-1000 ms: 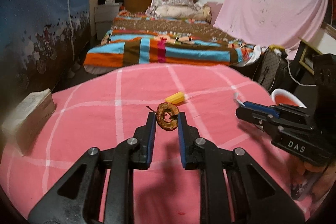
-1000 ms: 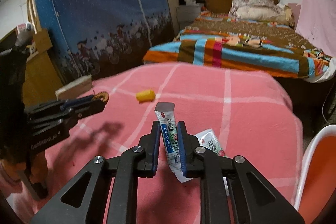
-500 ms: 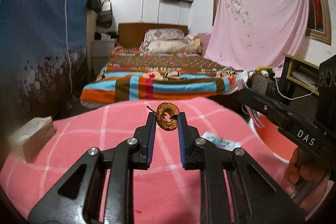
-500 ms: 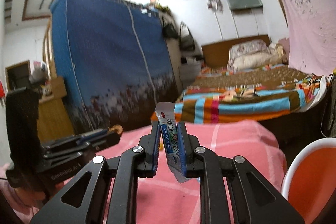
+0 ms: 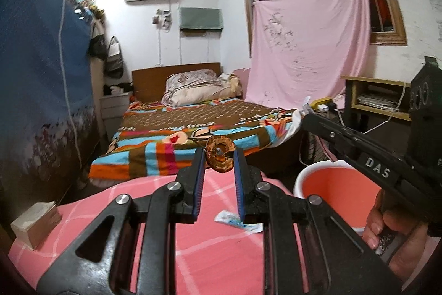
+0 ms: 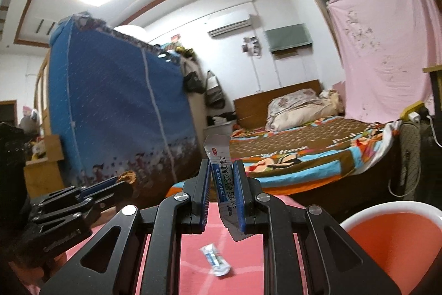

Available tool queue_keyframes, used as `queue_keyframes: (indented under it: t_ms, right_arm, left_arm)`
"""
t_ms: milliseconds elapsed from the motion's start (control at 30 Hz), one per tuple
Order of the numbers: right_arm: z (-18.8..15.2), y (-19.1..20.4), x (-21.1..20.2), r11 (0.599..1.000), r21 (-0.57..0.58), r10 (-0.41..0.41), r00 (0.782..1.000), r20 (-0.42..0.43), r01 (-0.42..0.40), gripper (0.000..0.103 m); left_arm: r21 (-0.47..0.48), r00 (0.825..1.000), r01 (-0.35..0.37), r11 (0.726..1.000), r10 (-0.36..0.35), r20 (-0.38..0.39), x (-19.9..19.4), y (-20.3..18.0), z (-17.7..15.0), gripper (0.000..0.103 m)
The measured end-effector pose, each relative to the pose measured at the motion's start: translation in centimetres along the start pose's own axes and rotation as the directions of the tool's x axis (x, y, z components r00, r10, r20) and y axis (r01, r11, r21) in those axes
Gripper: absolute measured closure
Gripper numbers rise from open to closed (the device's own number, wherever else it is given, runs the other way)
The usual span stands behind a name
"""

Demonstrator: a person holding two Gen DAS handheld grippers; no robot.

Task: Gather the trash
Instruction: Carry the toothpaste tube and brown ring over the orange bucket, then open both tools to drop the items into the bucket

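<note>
My left gripper is shut on a brown dried ring-shaped scrap, held up above the pink checked table. My right gripper is shut on a white and blue medicine sachet, also lifted clear of the table. The right gripper shows in the left wrist view, above an orange bin with a white rim. The bin is at lower right in the right wrist view. The left gripper shows at the left there. Another sachet lies on the table, also visible in the right wrist view.
A beige box sits at the table's left edge. Behind the table are a bed with a striped cover, a blue fabric wardrobe, a pink sheet over the window and a wooden shelf.
Both grippers have risen and tilted upward with their loads. The table has dropped low in both views, the yellow piece is out of sight, and the bin now fills the lower right.
</note>
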State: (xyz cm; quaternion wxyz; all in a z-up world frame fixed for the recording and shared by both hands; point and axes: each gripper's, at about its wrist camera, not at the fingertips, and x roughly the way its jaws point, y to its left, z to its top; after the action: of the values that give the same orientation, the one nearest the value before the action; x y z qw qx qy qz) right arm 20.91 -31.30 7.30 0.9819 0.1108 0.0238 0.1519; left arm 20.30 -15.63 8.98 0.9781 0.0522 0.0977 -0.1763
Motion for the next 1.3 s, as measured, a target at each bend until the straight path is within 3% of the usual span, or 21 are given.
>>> queue_keyframes:
  t_ms: [333,567,867,1300]
  right_arm:
    - [1.0,-4.2,-2.5,0.989,0.041,-0.146,0.989,0.036,0.145,0.089]
    - [1.2,-7.1,-4.3,0.966,0.069,-0.252,0.967,0.024,0.25,0.089]
    - [0.8,-9.4,-5.2,0.932,0.08,-0.352,0.935,-0.04,0.354,0.089]
    - [0.0,-12.0,-5.6,0.885,0.156,-0.417,0.897,-0.148,0.438,0.088]
  left_arm:
    - [0.045,0.994,0.108,0.993,-0.108,0.007,1.1,-4.8,0.7,0.099]
    - [0.051,0.984,0.179,0.983,-0.178,-0.012,2.3,-7.7,0.7,0.099]
    - [0.005,0.954,0.287,0.958,-0.286,-0.088,5.2,-10.9,0.1,0.099]
    - [-0.117,0.908,0.344,0.932,-0.362,-0.212,9.0,-12.5,-0.3,0.099]
